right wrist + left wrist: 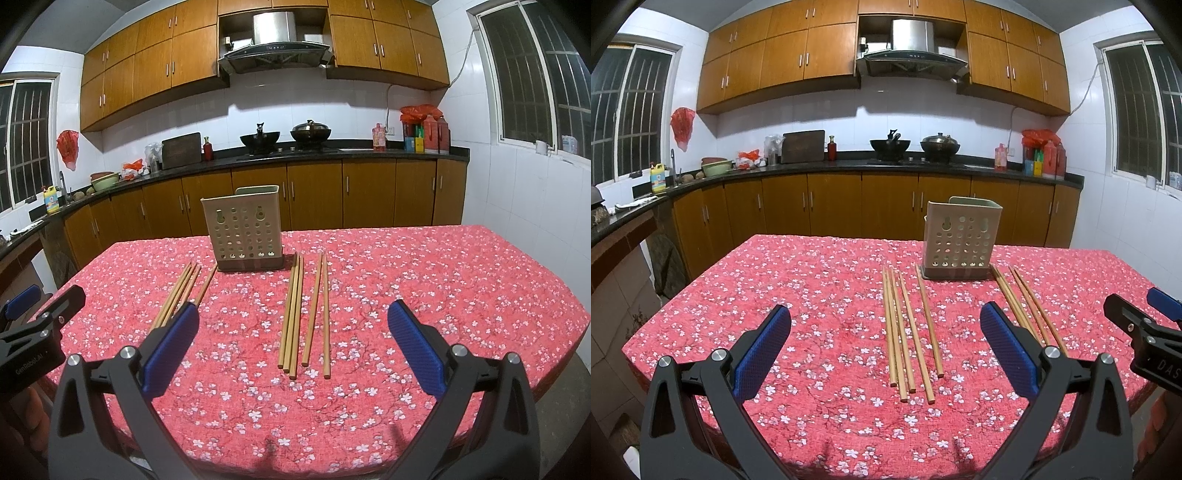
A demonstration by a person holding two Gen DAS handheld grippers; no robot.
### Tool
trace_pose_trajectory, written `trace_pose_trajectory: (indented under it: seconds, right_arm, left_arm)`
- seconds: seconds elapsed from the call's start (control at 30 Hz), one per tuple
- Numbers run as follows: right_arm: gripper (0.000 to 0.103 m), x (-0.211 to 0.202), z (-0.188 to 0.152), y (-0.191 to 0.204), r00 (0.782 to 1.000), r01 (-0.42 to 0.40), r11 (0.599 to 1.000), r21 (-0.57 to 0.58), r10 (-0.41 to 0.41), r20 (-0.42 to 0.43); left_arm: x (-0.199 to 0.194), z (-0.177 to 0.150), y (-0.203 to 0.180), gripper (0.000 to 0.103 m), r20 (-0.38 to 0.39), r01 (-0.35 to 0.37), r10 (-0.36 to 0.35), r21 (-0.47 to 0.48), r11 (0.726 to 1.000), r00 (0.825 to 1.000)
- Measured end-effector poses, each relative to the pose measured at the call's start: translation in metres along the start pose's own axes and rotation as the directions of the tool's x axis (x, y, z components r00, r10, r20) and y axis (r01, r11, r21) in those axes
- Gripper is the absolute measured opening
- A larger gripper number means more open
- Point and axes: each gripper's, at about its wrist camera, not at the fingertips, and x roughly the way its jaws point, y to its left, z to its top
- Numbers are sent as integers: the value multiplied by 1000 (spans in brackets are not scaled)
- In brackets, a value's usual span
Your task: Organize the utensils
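Wooden chopsticks lie in two loose groups on the worktop, just before the perforated holder near its far edge. Our left gripper and right gripper hover, jaws wide, empty. We should pinch one stick mid-length, keeping it level.

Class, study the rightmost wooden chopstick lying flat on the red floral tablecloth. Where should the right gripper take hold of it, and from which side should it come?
Grip the rightmost wooden chopstick around mid-length, coming straight down from above with the right gripper open across its width. It lies flat on the red floral tablecloth, so only its long sides are free, and a small gap separates it from its neighbour.
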Motion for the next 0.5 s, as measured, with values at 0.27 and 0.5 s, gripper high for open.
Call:
trace_pose_trajectory:
  seconds: [0.27, 0.5]
  right_arm:
    - [99, 17, 1, -8, 999, 17, 1000, 18, -17, -42]
    - [98, 57, 2, -33, 985, 82, 993, 88, -68, -158]
  left_arm:
    - [20, -3, 11, 101, -65, -27, 24, -36, 999, 998]
    - [51, -6, 41, 101, -188, -97, 76, -105, 990, 979]
